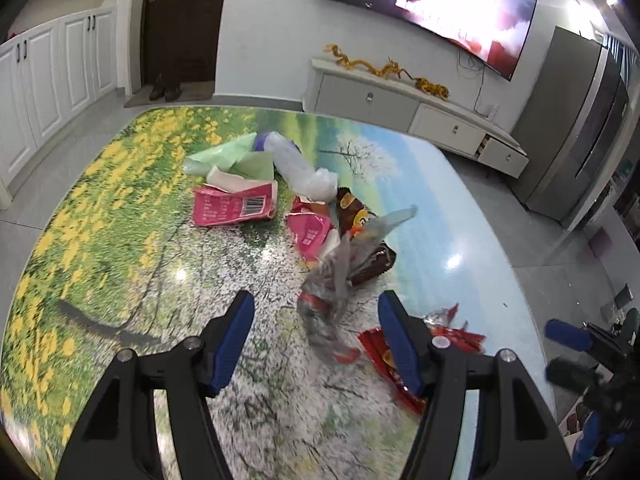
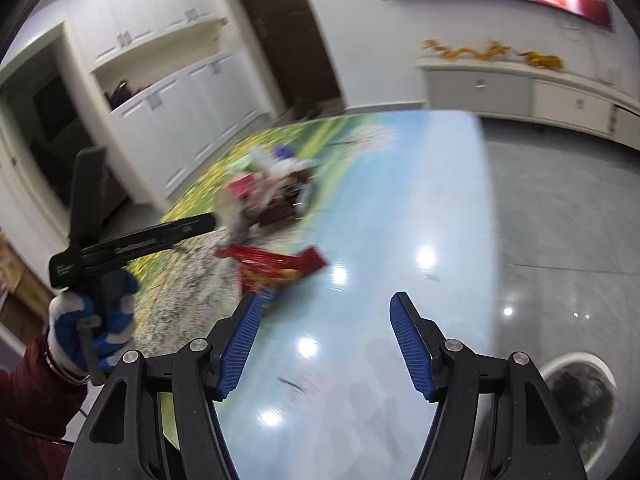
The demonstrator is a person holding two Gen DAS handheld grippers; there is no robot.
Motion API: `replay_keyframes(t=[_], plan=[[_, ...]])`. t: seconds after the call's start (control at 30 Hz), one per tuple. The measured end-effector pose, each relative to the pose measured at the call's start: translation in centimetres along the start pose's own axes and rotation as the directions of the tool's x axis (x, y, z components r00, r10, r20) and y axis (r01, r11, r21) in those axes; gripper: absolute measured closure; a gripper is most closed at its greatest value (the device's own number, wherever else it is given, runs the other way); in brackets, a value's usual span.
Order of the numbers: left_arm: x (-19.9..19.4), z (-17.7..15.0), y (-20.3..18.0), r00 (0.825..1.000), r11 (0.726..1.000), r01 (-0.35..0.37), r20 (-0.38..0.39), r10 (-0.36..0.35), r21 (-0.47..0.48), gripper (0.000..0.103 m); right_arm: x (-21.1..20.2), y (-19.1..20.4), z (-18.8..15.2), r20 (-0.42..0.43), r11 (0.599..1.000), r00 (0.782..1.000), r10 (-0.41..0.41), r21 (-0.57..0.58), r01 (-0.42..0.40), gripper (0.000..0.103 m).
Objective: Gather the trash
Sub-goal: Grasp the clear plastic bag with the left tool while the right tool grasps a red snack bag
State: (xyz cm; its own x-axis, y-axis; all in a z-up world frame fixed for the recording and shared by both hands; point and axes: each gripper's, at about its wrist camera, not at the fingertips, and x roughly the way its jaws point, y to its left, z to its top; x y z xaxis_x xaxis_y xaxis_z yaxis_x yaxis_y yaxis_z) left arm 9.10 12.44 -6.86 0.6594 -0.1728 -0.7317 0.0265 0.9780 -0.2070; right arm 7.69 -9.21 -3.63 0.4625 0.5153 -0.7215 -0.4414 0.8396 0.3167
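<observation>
Trash lies on a table with a printed landscape top (image 1: 120, 240). In the left wrist view I see a pink packet with a barcode (image 1: 234, 205), a green bag (image 1: 236, 158), a clear crushed bottle (image 1: 296, 166), a second pink wrapper (image 1: 310, 232), a brown snack bag (image 1: 360, 236), a clear crumpled wrapper (image 1: 332, 292) and a red wrapper (image 1: 400, 356). My left gripper (image 1: 316, 308) is open, its jaws either side of the clear wrapper and just short of it. My right gripper (image 2: 326, 308) is open and empty above the table's blue part, the red wrapper (image 2: 276, 266) just ahead on its left.
A white bin with a dark liner (image 2: 580, 392) stands on the floor at the lower right of the right wrist view. A TV cabinet (image 1: 420, 108) and a grey fridge (image 1: 576, 128) stand beyond the table. White cupboards (image 1: 44, 80) line the left wall.
</observation>
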Motion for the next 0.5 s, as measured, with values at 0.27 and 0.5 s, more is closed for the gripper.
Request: replay_keyframes(t=[0.27,0.5], plan=[[3.1,0.7,0.3,0.998,0.999,0.034,-0.053,-0.033,0.017,0.041,4.5,3.4,1.9,-0.04,0.991,0.997,0.064,-0.113,-0.068,0.04],[4.5,0.7,-0.3,0.994,0.997,0.069,-0.092,-0.066,0.029,0.063,6.5,3.8,1.8,-0.077,0.987,0.996,0.035,-0.154,-0.047,0.075]])
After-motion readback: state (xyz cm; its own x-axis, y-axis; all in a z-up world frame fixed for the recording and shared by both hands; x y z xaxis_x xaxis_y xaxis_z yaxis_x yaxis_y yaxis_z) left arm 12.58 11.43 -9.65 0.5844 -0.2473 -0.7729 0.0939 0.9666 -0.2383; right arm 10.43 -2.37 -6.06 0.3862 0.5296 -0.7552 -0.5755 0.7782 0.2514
